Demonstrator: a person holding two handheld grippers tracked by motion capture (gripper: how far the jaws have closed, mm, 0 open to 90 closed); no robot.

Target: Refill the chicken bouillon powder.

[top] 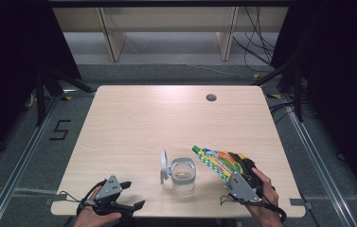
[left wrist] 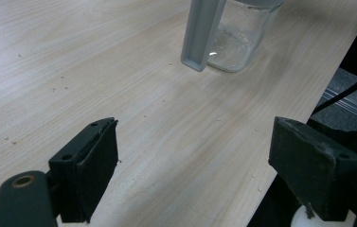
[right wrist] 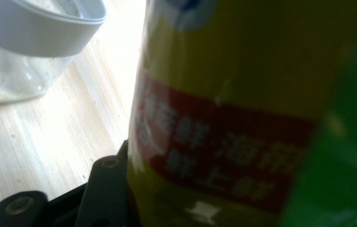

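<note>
High view: right claw (top: 242,171) clamped on pouch (top: 216,160), tipped toward jar (top: 183,174), probably for pouring. Left claw (top: 128,194) gaping, empty, parked on counter (top: 157,118).

A black numeral "5" (top: 60,129) is marked on the floor beside the table's left edge. White characters on the packet's (right wrist: 242,109) red band are too blurred to be read.

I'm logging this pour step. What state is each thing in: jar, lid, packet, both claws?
Glass jar: upright, open, a little pale content at the bottom.
Lid: off the mouth, standing on edge against the jar.
Snack packet: held tilted, top toward the jar.
Left claw: open, empty.
Right claw: shut on the packet.
</note>
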